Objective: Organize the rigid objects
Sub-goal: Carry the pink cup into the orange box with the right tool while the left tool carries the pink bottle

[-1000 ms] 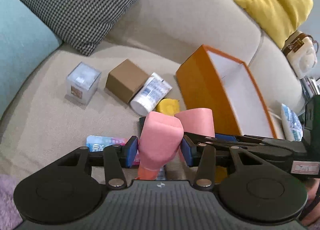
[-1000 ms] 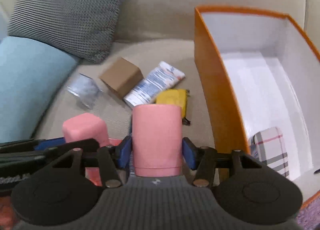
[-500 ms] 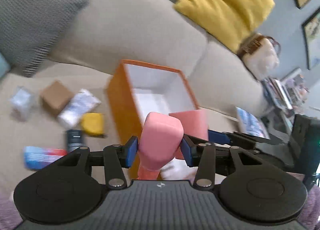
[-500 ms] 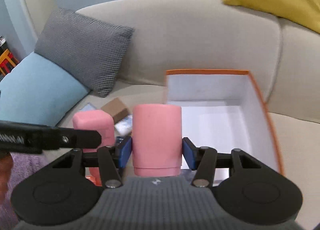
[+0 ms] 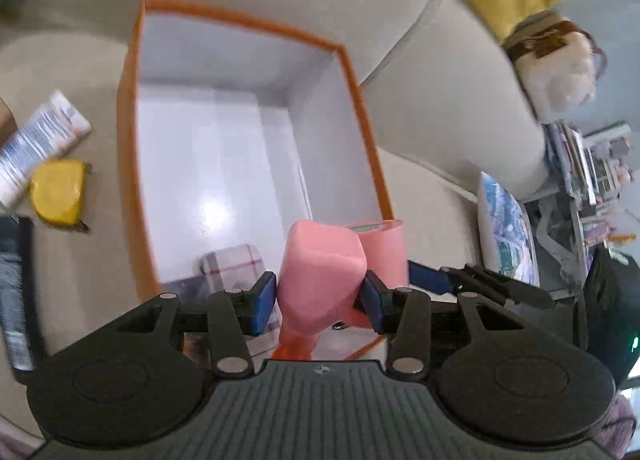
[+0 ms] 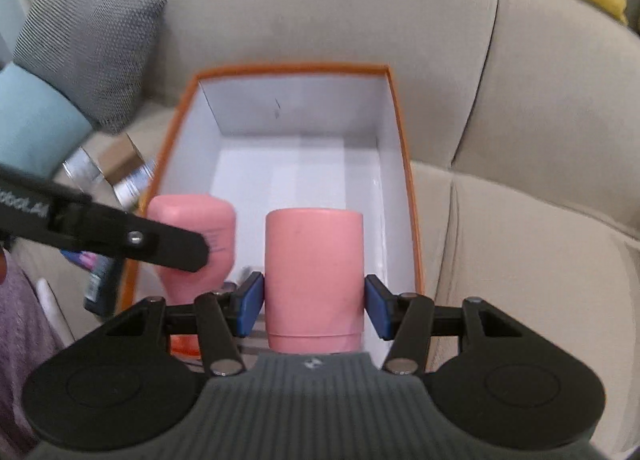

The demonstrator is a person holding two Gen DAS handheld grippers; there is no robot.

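Hovering both over the orange box point(image 6: 404, 163): left gripper point(image 5: 318, 302) clamped on pink bottle point(image 5: 320, 280), right gripper point(image 6: 314, 306) clamped on pink cylinder point(image 6: 314, 276), box floor directly below.

We are tilting both hand-held grippers downward, side by side: the left hand-held gripper point(image 5: 318, 298) and the right hand-held gripper point(image 6: 314, 304) are each clamping their blue pads on something pink
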